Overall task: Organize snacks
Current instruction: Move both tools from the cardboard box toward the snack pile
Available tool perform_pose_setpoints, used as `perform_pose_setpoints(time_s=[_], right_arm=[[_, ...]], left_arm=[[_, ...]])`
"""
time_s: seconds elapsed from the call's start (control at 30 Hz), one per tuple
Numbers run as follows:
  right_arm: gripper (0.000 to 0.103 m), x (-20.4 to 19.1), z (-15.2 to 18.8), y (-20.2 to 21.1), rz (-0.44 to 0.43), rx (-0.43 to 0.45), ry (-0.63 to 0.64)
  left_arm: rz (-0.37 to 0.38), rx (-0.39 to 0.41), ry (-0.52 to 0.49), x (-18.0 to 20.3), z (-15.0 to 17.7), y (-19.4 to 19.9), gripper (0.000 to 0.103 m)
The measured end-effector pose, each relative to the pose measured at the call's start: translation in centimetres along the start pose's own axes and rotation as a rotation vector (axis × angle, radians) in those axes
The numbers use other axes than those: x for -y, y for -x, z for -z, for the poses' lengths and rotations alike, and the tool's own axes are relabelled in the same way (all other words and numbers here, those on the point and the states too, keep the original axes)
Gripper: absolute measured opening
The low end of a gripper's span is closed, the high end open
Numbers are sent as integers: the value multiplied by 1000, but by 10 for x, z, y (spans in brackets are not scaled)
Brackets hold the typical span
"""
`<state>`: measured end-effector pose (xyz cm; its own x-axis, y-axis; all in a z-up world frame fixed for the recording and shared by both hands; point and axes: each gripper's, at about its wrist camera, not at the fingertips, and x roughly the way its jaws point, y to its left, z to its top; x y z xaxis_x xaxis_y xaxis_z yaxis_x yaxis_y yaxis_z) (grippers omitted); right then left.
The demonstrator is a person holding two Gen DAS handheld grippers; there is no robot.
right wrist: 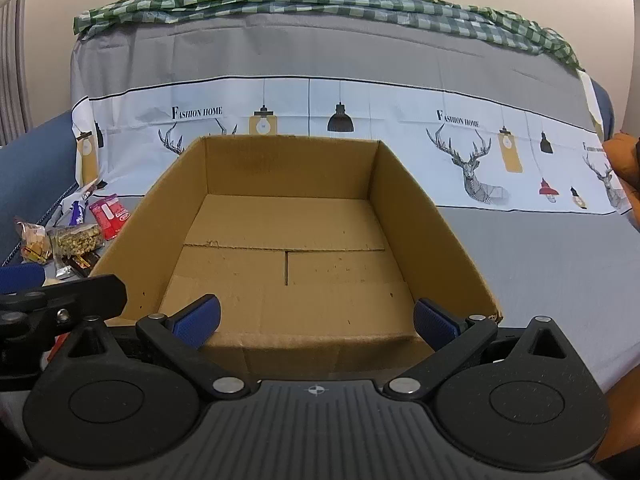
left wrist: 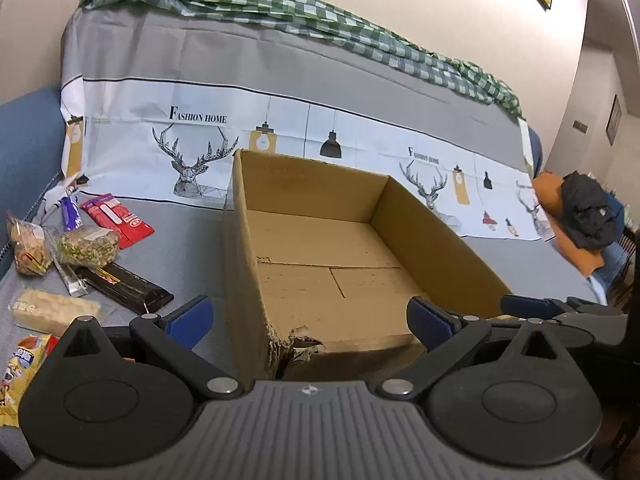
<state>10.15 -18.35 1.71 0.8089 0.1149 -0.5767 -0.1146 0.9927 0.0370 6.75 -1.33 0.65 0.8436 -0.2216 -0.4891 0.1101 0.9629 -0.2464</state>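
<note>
Cardboard and crinkly wrappers set the scene: at far left the snacks (left wrist: 80,248) lie in a loose heap on the grey-covered sofa seat (left wrist: 188,240), just beside the left wall of the open box (left wrist: 320,248), which holds nothing. None is packed, so the job looks to be at its very start, before the first pick.

Next along, the left claw (left wrist: 308,320) hangs spread and holding nothing, aimed at the box's torn near corner. The right claw (right wrist: 316,320) is likewise spread and holding nothing, centred over the box's near wall.

The next move probably calls for the left claw to swing leftward to the heap, pinch one packet, likely the near black bar (left wrist: 124,284), and carry it over the wall.

Only the left view shows the pale bar, the yellow packet, the torn corner and the dark bundle at far right. The right view looks squarely into the whole box floor.
</note>
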Motion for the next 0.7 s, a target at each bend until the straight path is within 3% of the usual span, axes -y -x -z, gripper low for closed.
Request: perform_pose_setpoints(time_s=[0.2,0.27,0.33,0.4,0.57,0.63,0.7], right_arm=[[99,-3,-4,4,9,30,-54],[97,-5,-6,4,13,29,-69],[96,-7,-8,5,12,32,-82],[91,-12,-9,8,2,46,-91],[73,-28,-10,11,-40,60,-97],[69,-36,-14,13,-86,55,-124],[63,-46,-17,15,-126,63,-125]], left_arm=[[14,25,0,-6,0,13,102],[31,34,12,-10,2,19,97],[30,46,10,-12,2,26,81],[29,53,2,-13,2,33,72],[97,55,36,-32,-8,56,60],[94,61,17,-38,-16,65,48],[93,71,-7,-46,-23,74,47]])
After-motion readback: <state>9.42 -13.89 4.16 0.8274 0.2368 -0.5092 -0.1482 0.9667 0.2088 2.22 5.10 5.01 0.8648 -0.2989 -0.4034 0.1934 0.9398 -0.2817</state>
